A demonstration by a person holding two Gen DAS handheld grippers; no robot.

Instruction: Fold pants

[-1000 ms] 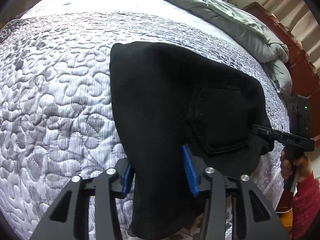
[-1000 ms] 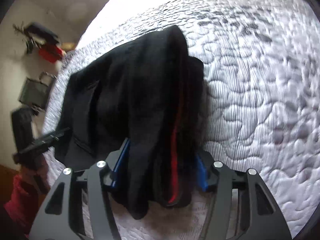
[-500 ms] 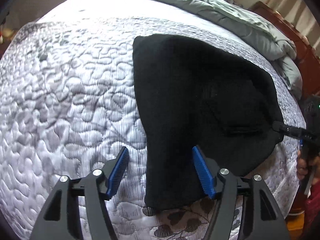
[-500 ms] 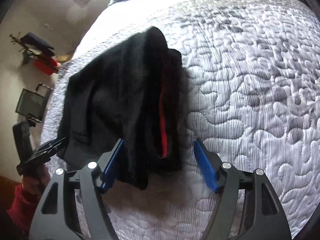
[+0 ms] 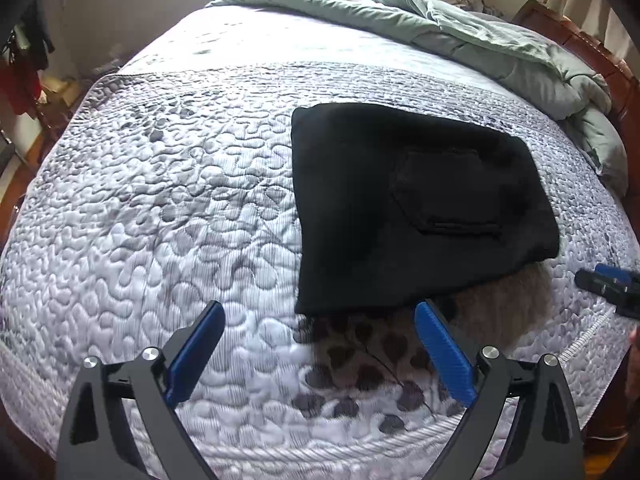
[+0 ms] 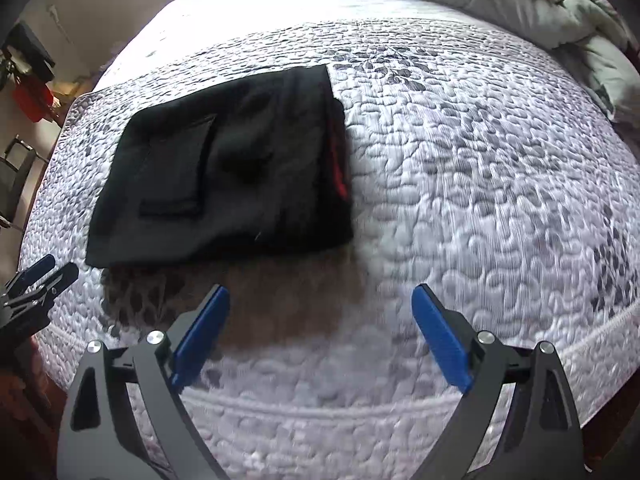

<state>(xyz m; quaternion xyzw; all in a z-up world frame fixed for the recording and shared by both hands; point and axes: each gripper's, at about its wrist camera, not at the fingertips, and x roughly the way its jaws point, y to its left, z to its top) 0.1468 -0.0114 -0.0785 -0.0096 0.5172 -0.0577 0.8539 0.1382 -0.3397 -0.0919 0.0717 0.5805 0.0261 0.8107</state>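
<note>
**Black pants lay folded on the quilt, both claws clear and spreading**

From the left wrist view, the left gripper (image 5: 316,344) stood with its 2 blue pads (image 5: 196,350) spread wide and opening further, nothing but quilt (image 5: 160,208) between them. The pants (image 5: 400,208) lay just beyond the fingertips, slightly to the right pad's side, folded into a compact black block with a patch pocket (image 5: 444,196) facing up. The near edge of the block sat just ahead of the right pad without touching it. Off to the claw's right, the tip of the right gripper (image 5: 608,286) showed near the bed's edge. A grey-green duvet (image 5: 480,36) was heaped far ahead.

From the right wrist view, the right gripper (image 6: 320,336) was likewise spread and opening, empty. The pants (image 6: 224,172) lay ahead and to its left, apart from the pads, with a sliver of red lining (image 6: 339,168) along the edge nearest this claw. The left gripper (image 6: 36,284) hovered at the block's left corner.

The cloth looked soft, thick and fleecy: light, limp, likely to sag and unfold if lifted by 1 layer. I judged the safest hold to be a pinch through all layers at the 2 near corners, since the stacked edges by the red lining might slide apart.
</note>
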